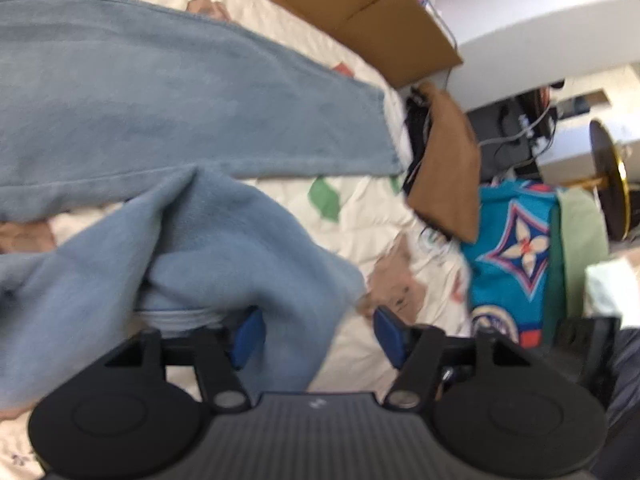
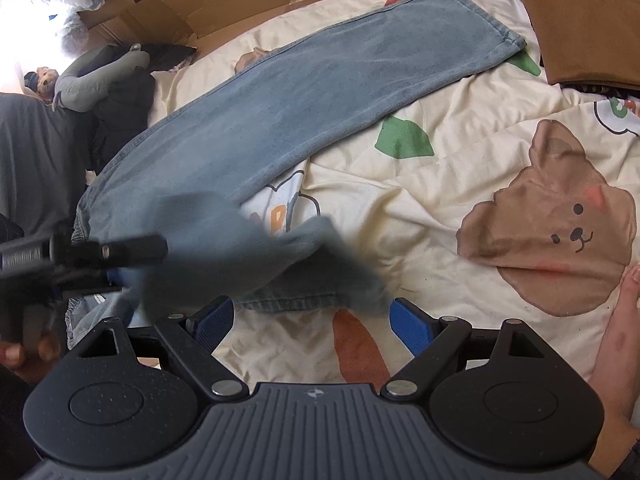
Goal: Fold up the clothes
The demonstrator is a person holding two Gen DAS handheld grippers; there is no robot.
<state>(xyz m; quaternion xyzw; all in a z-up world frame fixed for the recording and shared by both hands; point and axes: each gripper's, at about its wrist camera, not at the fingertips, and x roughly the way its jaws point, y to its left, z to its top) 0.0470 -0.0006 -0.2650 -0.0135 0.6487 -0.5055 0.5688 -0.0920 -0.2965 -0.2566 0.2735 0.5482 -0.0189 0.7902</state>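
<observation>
The left gripper [image 1: 318, 334] had its jaws released, the blue pads parted; a bunched fold of the jeans [image 1: 168, 120] draped over the left pad without being pinched, which suggested a leg just let go after being carried across. The right gripper [image 2: 312, 322] hung with its jaws spread wide and nothing between them, above bare quilt, probably waiting for the next fold.

Beyond the jaws, the single pair of jeans [image 2: 304, 96] lay on the bed's cartoon-printed quilt [image 2: 460, 200], one leg stretched flat toward the far edge and the other thrown loosely back near the waist, blurred in the right wrist view. That slack heap read as a fold begun but not yet smoothed.

Two grippers and one garment in work could be counted. A bare foot [image 2: 618, 328] rested on the quilt at the right, and flattened cardboard [image 1: 360, 4] lined the far side of the bed.
</observation>
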